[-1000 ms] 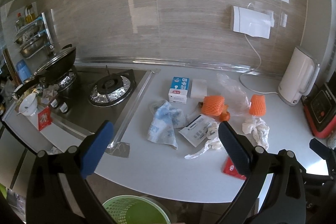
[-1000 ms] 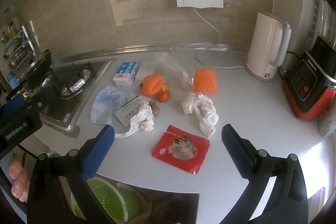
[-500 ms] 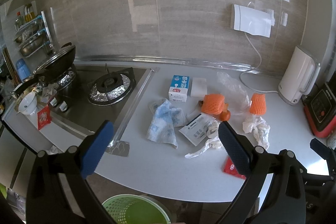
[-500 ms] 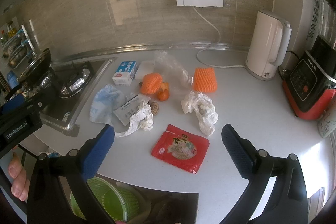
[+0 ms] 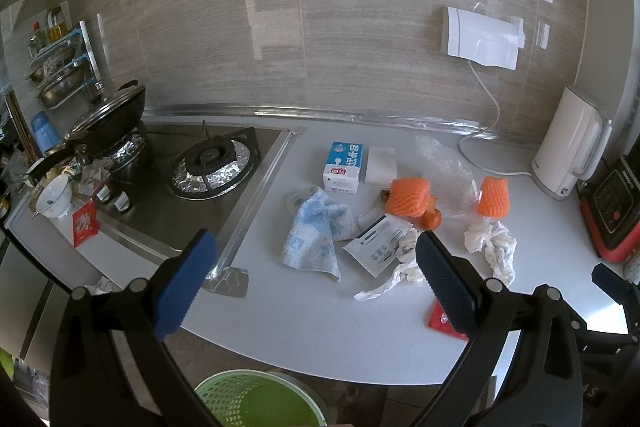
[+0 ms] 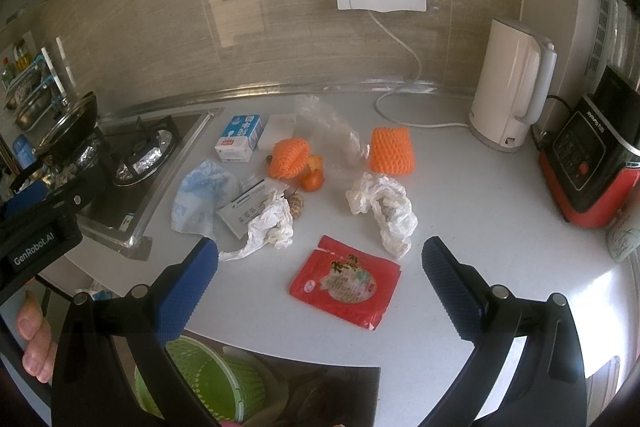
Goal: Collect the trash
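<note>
Trash: scattered mid-bench, none collected yet.
Bin [image 6: 200, 383]: below the bench edge, handy for dropping.
Left claw [image 5: 316, 283]: spread, empty.
Right claw [image 6: 320, 279]: spread, empty, above red packet [image 6: 346, 281].
Tissues [image 6: 384, 211]: beyond.

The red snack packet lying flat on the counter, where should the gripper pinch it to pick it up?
Probably at the near corner of the red snack packet, where the torn edge looks slightly lifted. It lies flat on the white counter, so one finger should slip under an edge. The right gripper, jaws open, already hangs over it and could come from above, on the counter-edge side.
</note>
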